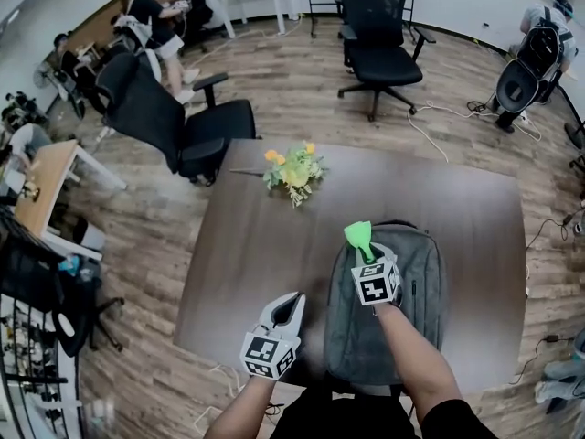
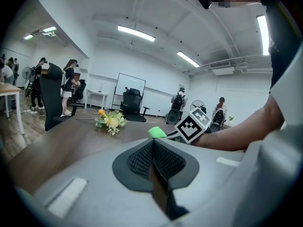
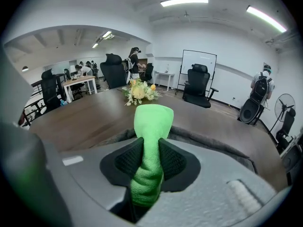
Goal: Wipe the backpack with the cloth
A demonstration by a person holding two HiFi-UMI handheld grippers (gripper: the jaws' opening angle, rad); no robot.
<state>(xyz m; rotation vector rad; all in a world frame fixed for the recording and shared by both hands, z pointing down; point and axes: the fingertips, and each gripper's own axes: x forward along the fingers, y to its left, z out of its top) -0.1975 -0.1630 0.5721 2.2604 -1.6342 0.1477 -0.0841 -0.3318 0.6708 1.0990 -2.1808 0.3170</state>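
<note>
A grey backpack [image 1: 395, 309] lies flat on the dark table [image 1: 265, 254], near its front right. My right gripper [image 1: 366, 252] hovers over the backpack's upper left part, shut on a bright green cloth [image 1: 358, 237] that sticks out past the jaws. In the right gripper view the green cloth [image 3: 150, 141] is pinched between the black pads, with the backpack's grey edge [image 3: 213, 145] just beyond. My left gripper [image 1: 291, 307] is to the left of the backpack over bare table, jaws closed with nothing held [image 2: 152, 148]. The cloth [image 2: 156, 132] also shows in the left gripper view.
A bunch of yellow flowers [image 1: 293, 171] lies on the table's far middle. Black office chairs [image 1: 174, 122] [image 1: 377, 39] stand beyond the table on a wood floor. People are at desks far left and far right. A cable [image 1: 430, 126] runs over the floor.
</note>
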